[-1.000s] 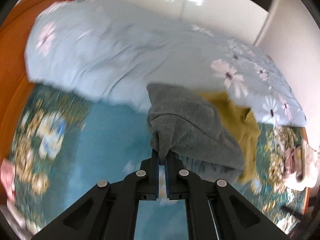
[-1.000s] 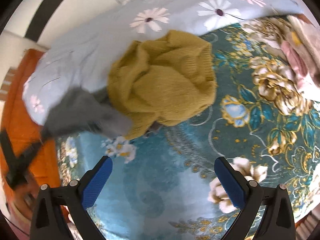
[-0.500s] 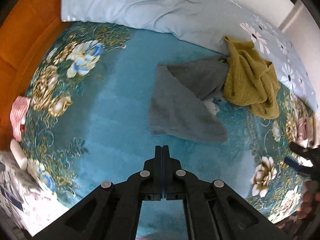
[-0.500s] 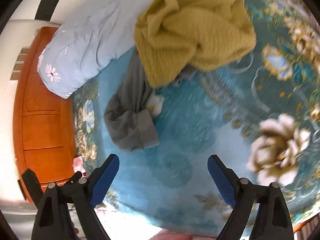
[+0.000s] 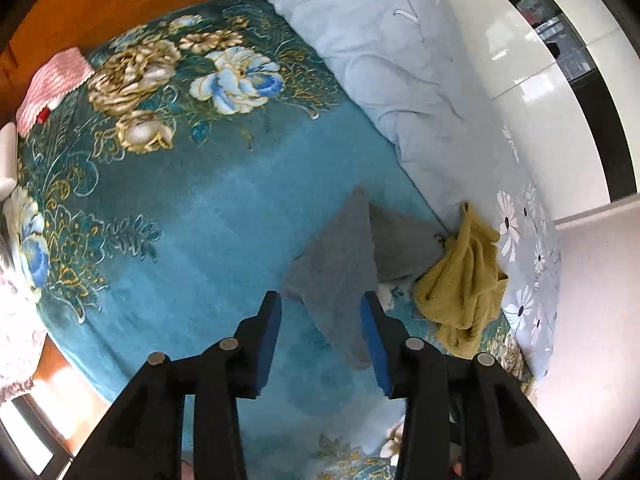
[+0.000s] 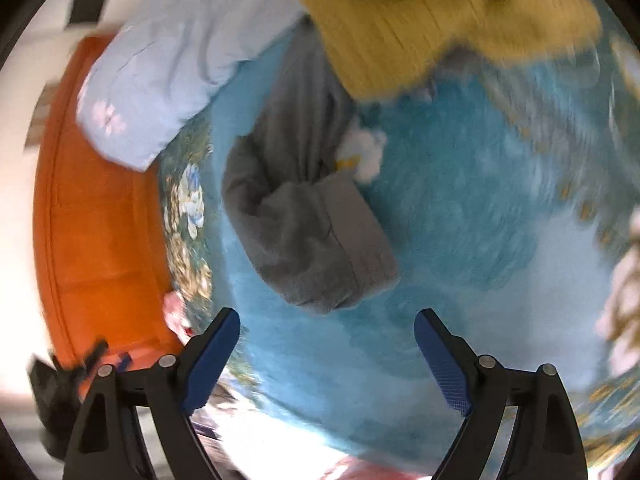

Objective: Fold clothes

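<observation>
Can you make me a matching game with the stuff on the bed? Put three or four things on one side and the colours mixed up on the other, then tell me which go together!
Things:
1. sweater
2. trousers
3. quilt
4. blanket

Colours:
A. teal with big flowers
B. grey
C. mustard yellow
D. pale blue with daisies

Pairs: 1-C, 2-B, 3-D, 4-A.

The sweater lies crumpled next to the trousers, against the edge of the quilt, and both rest on the blanket.
</observation>
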`<state>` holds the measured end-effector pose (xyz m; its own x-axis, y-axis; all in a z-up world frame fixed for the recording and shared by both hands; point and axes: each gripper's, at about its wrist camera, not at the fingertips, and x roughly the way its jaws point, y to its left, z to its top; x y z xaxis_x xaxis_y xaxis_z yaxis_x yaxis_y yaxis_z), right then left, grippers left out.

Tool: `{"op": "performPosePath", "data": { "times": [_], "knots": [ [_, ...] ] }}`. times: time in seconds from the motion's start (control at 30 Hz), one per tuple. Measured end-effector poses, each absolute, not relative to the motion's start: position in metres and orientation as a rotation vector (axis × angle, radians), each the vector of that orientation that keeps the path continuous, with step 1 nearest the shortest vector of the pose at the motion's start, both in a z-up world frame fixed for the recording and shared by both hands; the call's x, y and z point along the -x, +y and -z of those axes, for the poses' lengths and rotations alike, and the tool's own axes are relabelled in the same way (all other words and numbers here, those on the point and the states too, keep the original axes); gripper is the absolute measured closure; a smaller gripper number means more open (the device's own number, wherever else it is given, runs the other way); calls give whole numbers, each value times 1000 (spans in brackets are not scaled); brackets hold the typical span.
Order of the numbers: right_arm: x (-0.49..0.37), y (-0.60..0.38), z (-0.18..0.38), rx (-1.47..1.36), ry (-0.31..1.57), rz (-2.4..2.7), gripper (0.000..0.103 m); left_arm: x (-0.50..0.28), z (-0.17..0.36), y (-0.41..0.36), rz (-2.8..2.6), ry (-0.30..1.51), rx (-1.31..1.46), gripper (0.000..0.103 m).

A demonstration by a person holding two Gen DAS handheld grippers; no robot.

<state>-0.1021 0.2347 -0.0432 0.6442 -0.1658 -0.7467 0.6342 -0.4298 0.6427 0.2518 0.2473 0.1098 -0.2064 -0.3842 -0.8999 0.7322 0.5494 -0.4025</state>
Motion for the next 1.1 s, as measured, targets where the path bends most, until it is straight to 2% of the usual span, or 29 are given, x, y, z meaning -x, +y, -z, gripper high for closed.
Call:
{"op": "performPosePath", "data": {
  "times": [0.23, 0.43, 0.53, 0.63, 0.7, 0.77, 0.87, 1.1],
  "knots": [
    [72, 240, 92, -2007, 226, 894, 12, -294, -91, 267, 976, 1517, -296, 60],
    [49, 230, 111, -2088, 95, 939, 13, -325, -84, 271, 943, 1527, -294, 60],
    [49, 216, 109, -2076, 59, 1010, 18, -338, -82, 274, 933, 1534, -284, 60],
    [57, 206, 102, -2071, 32, 1085, 35, -349, -74, 276, 911, 1555, -270, 60],
    [66, 199, 95, -2066, 5, 1136, 64, -354, -68, 278, 896, 1574, -261, 60],
    [75, 194, 87, -2047, -12, 1163, 80, -359, -61, 280, 886, 1594, -256, 60],
    [87, 186, 66, -1980, -22, 1197, 87, -360, -52, 278, 878, 1622, -262, 60],
    [116, 189, -27, -1717, -90, 1229, 91, -350, -31, 243, 899, 1704, -258, 60]
  ]
}}
